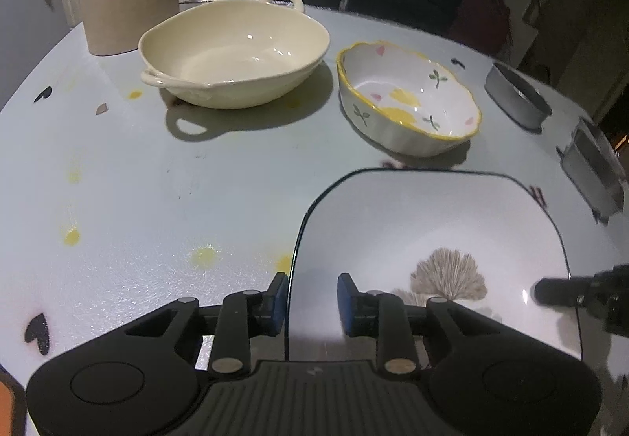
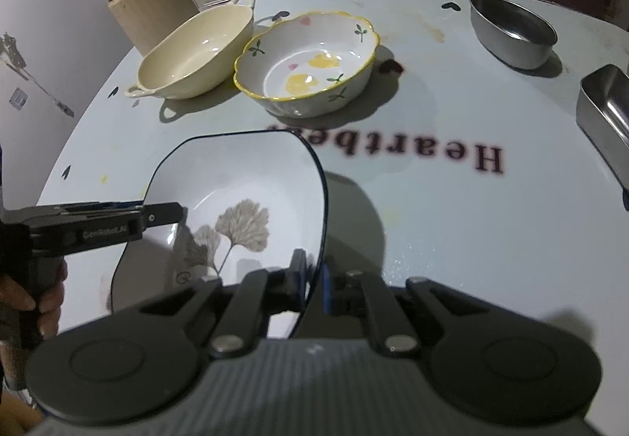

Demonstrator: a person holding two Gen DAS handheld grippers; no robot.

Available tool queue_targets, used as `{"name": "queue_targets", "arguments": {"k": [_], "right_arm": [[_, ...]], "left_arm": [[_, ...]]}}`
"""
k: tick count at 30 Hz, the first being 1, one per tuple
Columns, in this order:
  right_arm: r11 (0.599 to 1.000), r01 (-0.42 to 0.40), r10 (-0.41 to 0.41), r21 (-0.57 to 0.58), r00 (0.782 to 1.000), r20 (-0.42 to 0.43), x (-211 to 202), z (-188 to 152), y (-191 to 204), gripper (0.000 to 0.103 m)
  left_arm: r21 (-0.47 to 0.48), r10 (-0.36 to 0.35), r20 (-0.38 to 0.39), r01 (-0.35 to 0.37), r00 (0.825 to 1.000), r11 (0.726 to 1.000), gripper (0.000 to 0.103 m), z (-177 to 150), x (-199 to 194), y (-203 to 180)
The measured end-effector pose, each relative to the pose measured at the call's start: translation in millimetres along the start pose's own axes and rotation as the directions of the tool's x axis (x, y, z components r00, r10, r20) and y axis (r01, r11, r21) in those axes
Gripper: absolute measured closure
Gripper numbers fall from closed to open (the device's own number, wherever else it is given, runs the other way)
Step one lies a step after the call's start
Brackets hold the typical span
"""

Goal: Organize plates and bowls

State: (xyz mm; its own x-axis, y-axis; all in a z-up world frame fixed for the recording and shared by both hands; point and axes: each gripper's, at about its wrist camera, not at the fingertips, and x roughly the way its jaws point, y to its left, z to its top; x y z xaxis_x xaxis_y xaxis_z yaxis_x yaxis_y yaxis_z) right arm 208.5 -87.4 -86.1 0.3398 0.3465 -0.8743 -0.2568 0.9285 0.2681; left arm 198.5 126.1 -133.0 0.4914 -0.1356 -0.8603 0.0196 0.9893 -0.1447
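The pale blue-grey round table (image 2: 452, 223) lies bare across its near right part, and toward its left edge too. Along the far edge stand a cream two-handled ceramic bowl (image 2: 196, 58) and, touching beside it, a white scalloped bowl with yellow rim (image 2: 306, 70); two steel containers (image 2: 511, 31) sit toward the right edge. The white rounded-square plate with dark rim and leaf print (image 2: 236, 200) is near the front edge, tilted. The right gripper (image 2: 312, 284) is clenched on the plate's right rim. The left gripper (image 1: 310, 302) straddles the opposite rim, one pad at the edge, the other standing off it, not gripping.
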Motion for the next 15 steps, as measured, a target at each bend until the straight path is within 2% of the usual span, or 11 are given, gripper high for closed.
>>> {"name": "queue_targets", "arguments": {"k": [5,15], "right_arm": [[1.0,0.007,-0.007,-0.013,1.0,0.002,-2.4,-1.7,2.9,0.093],[1.0,0.011,-0.012,-0.011,1.0,-0.029,3.1,-3.7,0.2,0.092]], "left_arm": [[0.02,0.014,-0.046,-0.013,0.999,1.0,0.078,-0.4,-3.1,0.5],[0.054,0.033,-0.064,-0.029,0.997,0.998,0.08,-1.4,-7.1,-3.5]]}}
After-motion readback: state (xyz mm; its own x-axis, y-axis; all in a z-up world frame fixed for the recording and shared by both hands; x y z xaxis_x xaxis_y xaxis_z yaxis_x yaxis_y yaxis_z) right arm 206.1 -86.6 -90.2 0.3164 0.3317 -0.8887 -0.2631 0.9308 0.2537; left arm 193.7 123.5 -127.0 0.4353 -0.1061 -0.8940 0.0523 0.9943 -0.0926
